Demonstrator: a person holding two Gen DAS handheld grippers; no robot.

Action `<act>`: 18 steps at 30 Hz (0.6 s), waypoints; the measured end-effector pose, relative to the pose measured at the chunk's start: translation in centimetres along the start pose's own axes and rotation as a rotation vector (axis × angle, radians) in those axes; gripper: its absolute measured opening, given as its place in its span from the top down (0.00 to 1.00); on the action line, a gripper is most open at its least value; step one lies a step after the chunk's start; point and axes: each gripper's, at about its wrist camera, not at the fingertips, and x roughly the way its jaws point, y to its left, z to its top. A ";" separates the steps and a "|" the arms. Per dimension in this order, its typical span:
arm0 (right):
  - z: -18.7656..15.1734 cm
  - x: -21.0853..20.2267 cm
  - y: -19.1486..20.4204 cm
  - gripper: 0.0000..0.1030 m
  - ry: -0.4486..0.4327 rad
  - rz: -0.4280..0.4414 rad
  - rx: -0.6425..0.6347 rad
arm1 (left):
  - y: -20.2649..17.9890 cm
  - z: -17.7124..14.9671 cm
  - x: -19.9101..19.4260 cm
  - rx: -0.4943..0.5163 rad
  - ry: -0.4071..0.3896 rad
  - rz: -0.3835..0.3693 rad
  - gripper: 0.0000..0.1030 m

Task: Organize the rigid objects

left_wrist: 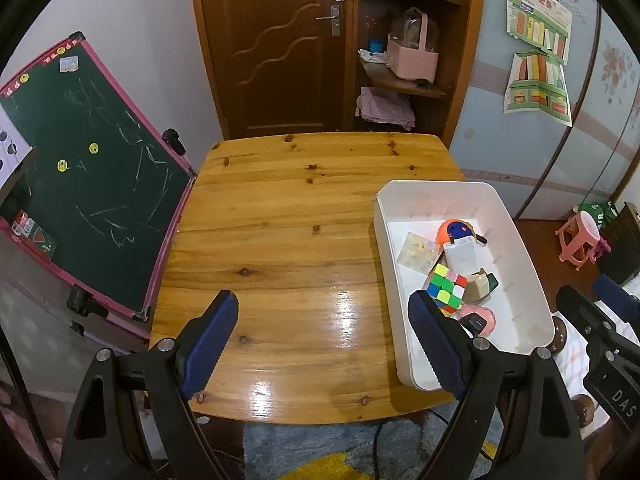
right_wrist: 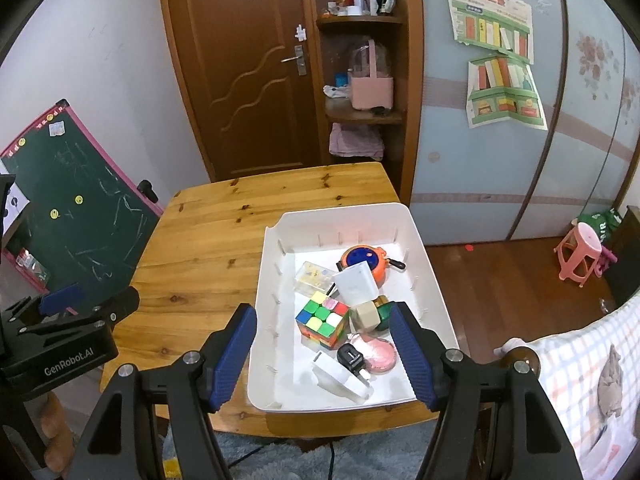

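Observation:
A white bin (right_wrist: 344,210) stands on the right side of the wooden table (left_wrist: 280,240). Inside lie a colour cube (right_wrist: 322,318), a white box (right_wrist: 356,286), an orange and blue round toy (right_wrist: 366,262), a clear case (right_wrist: 314,278), a beige and green block (right_wrist: 370,316), a pink disc (right_wrist: 378,354), a black clip (right_wrist: 350,356) and a white plug (right_wrist: 340,378). My right gripper (right_wrist: 324,312) hovers open over the bin's near half, holding nothing. My left gripper (left_wrist: 322,298) is open over bare tabletop left of the bin (left_wrist: 424,188).
A green chalkboard (left_wrist: 92,184) leans against the table's left edge. Behind the table are a brown door (left_wrist: 280,40) and corner shelves (left_wrist: 404,88). A pink stool (right_wrist: 580,252) stands on the floor at right, and a chair with checked cloth (right_wrist: 580,380) sits near the bin.

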 end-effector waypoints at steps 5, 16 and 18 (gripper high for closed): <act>0.1 0.0 0.2 0.33 -0.004 -0.001 -0.008 | 0.4 0.1 0.3 -0.016 0.008 0.002 0.14; -0.2 0.6 0.7 0.33 0.016 0.006 -0.020 | 0.5 0.0 0.6 -0.017 0.017 0.000 0.14; -0.2 0.6 0.6 0.33 0.017 0.006 -0.019 | 0.7 -0.1 0.7 -0.018 0.019 -0.001 0.14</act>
